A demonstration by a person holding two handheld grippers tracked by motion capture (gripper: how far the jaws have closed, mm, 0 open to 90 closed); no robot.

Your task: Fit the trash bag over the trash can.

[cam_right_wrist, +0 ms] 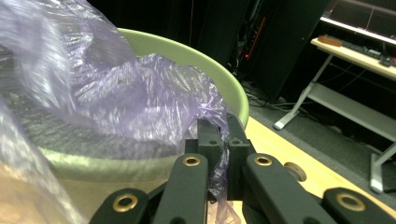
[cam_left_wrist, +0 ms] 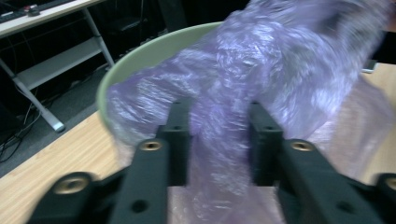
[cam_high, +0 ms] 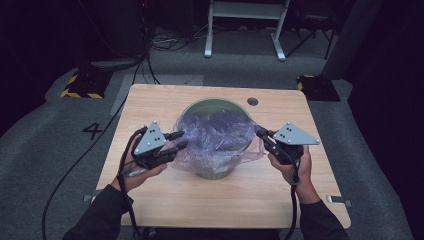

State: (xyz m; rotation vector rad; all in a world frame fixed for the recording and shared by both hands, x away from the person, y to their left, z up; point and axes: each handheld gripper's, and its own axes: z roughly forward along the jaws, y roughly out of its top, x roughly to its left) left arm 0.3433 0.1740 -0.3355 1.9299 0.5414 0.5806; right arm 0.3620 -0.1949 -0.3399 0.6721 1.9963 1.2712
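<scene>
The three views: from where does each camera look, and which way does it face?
High view: above the person's side, facing forward and down on the wooden table; forearms, left gripper, right gripper.
Left gripper view: along its black jaws at the purple plastic bag.
Right gripper view: along jaws pinching bag.
Shared: bag and pale green round bin.

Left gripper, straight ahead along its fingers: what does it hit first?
Most likely the purple plastic bag, bunched between the left gripper fingers already. Behind it is the green bin; depth there is unclear.
</scene>
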